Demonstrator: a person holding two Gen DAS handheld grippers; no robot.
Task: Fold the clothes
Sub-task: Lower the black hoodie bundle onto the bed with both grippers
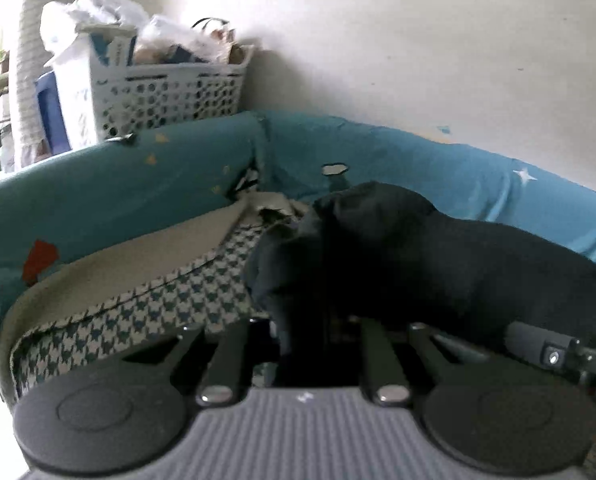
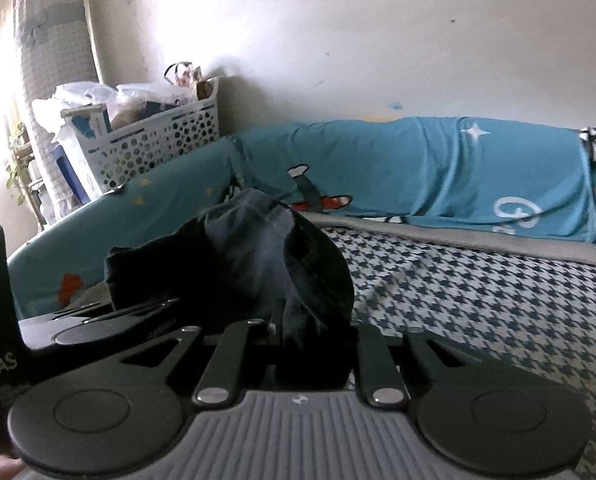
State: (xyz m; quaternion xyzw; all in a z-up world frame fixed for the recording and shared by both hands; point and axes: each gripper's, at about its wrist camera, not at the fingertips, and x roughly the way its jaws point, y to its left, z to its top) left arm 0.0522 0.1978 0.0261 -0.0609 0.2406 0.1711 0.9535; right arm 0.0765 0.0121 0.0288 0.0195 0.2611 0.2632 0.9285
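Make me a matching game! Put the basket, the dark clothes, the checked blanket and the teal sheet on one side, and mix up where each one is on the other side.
Things:
1. white basket
2. dark garment
3. checked blanket
4. teal sheet

Places:
A. spread flat under the garment
B. bunched up in front of both grippers
C. draped along the wall behind the blanket
D. in the corner, full of bags

Pairs: 1-D, 2-B, 3-A, 4-C
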